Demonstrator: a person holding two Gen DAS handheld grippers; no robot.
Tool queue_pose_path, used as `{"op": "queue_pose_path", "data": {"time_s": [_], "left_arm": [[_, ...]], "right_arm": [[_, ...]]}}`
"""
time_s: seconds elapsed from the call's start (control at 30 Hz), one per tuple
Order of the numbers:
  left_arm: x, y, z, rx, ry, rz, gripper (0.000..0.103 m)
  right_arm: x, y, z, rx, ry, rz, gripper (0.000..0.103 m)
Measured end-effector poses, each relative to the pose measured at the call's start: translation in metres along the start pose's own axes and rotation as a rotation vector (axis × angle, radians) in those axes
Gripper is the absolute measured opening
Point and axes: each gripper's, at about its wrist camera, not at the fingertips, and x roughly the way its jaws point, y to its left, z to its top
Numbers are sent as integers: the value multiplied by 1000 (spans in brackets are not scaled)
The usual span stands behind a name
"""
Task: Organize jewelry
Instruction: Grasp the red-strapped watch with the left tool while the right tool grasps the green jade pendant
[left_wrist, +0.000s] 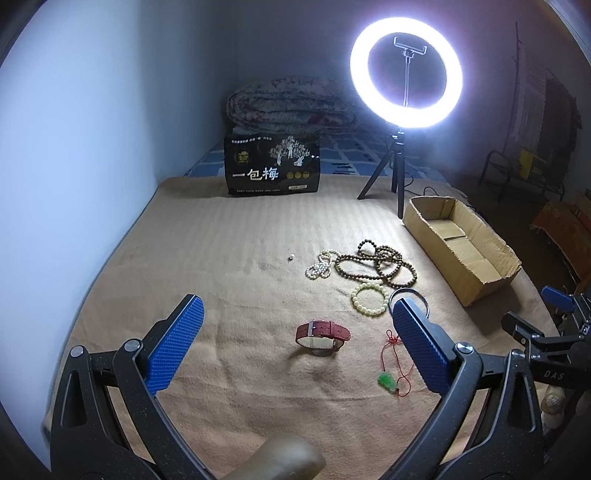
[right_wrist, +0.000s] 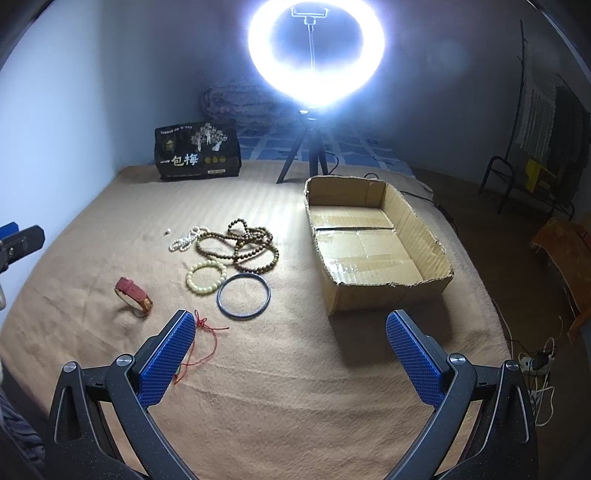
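Both grippers showing black speckled arms, silver pivot screws; left gripper (left_wrist: 297, 325) and right gripper (right_wrist: 291, 334) wearing blue textured pads (right_wrist: 168, 360).

The blanket (right_wrist: 258, 369) was tan with faint ribbing. On it lay a red watch (left_wrist: 322, 332), a white pearl strand (left_wrist: 320, 265), brown beads (right_wrist: 243, 242), a pale yellow bracelet (right_wrist: 207, 276), a dark grey bangle (right_wrist: 243, 297) and a green pendant (left_wrist: 387, 382) on red cord (right_wrist: 207, 332). The box (right_wrist: 388, 291) was plain brown. Gripper pads (right_wrist: 168, 356) were blue, dimpled.
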Motion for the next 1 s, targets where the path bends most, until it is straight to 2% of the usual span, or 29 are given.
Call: {"op": "queue_pose_path", "data": {"time_s": [0.17,0.47,0.73,1.0], "left_arm": [[12,5,0,-16,45,-4,103],[42,4,-8,-17,142,-31,103],[78,-12,-23,28,239,-41,103],[113,-19,-31,58,308,-31,103]], "right_arm": [[6,9,-6,-43,-7,38,103],[32,36,-19,-105,107,182,102],[54,57,-35,-169,201,229,102],[66,73,-39,-199,239,282,102]]}}
